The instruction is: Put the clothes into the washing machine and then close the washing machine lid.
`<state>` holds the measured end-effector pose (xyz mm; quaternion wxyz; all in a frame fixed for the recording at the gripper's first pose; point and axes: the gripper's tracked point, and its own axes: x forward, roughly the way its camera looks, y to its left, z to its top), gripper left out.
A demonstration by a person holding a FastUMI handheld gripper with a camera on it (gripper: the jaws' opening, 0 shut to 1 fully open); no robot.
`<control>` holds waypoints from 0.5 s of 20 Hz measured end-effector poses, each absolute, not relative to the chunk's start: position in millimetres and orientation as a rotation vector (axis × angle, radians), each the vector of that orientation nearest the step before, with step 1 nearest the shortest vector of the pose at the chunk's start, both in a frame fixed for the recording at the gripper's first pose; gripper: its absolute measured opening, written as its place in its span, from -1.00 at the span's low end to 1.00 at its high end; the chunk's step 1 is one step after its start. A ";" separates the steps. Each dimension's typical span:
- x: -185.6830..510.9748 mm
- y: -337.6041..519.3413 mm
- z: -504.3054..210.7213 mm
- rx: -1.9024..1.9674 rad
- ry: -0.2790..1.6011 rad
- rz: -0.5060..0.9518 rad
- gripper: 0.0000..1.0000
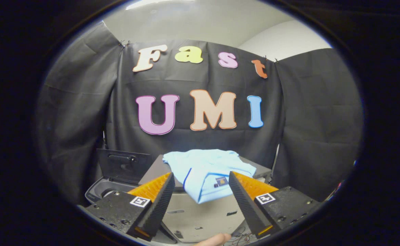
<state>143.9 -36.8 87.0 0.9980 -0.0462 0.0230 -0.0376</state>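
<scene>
Fingertip [217, 239] of a person pokes in nearest, below the gap between the gripper fingers. Gripper [201, 186] is spread wide, nothing pinched; the two fingers flank the hanging front edge of the shirt without pressing it, as far as the fisheye lets me judge.

Light blue polo shirt [208, 171]: folded, lying on top of a grey box-like unit [200, 212], one corner drooping over the unit's front face. Dark blue trim line along one fold, small dark tag with an orange patch near the lower edge. Fabric is mildly rumpled, not bunched.

Left of the shirt: washing machine [108, 189], opening exposed, lid [123, 165] standing up, dark, with a handle recess.

Behind the shirt: black cloth wall [305, 119].
</scene>
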 end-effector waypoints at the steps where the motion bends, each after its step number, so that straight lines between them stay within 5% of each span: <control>1: 157.2 -45.2 88.9 -0.106 0.063 -0.098 0.93; 10: 287.6 -69.3 59.5 -0.138 0.276 -0.085 0.92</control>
